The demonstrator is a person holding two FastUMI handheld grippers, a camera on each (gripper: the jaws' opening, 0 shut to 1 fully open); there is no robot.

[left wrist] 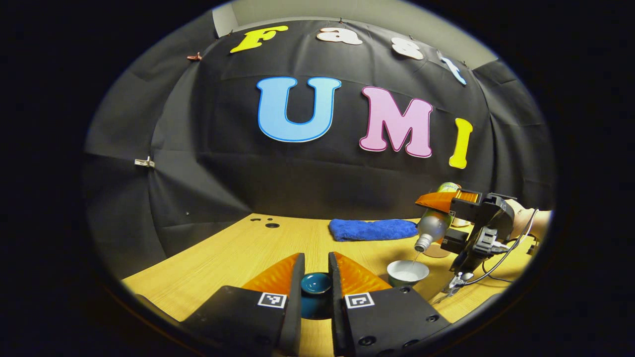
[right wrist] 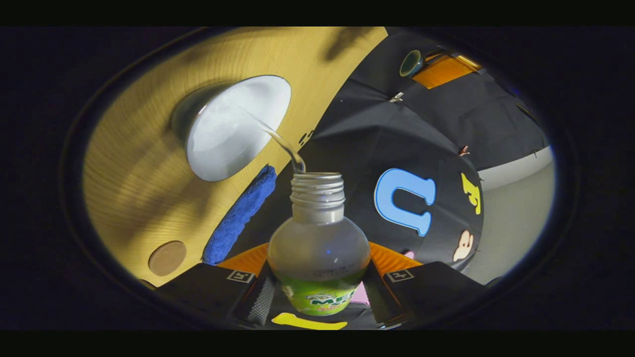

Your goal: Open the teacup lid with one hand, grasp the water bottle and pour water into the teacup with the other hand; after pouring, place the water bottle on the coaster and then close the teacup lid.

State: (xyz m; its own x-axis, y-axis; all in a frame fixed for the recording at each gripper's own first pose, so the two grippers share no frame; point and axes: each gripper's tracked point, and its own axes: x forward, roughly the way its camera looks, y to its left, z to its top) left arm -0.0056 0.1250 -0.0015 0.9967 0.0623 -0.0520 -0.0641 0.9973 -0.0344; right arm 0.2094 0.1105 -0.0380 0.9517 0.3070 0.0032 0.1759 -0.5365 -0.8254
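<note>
Over the teacup (left wrist: 408,272), your right claw (right wrist: 317,277) is clamped on the water bottle (right wrist: 317,238), both fingers pressing its sides around the label band. The bottle is tipped well over, its long axis sloping neck-down toward the cup, and a thin stream of water (right wrist: 283,144) runs from the open threaded mouth into the white bowl of the teacup (right wrist: 233,126). In the left gripper view the bottle's mouth (left wrist: 422,244) sits just above and slightly right of the cup, apart from the rim.

Your left claw (left wrist: 316,270) holds the teacup lid (left wrist: 316,285), a dark blue-green piece pinched between its two fingers, hanging above the bench (left wrist: 238,253) to the left of the cup. It is the nearer claw for closing the cup later.

What the next move turns on, as I judge it: the coaster (right wrist: 167,258), a round brown disc, lies on the bench just past the end of the blue cloth (right wrist: 238,213), on the far side of the cup from your lid hand. You would need to bring the bottle upright before carrying it that way.

The bottle's green label carries lettering, but it is partly hidden by the fingers and too cut off to read. Pouring looks to be mid-way; how full the cup is I cannot tell.
</note>
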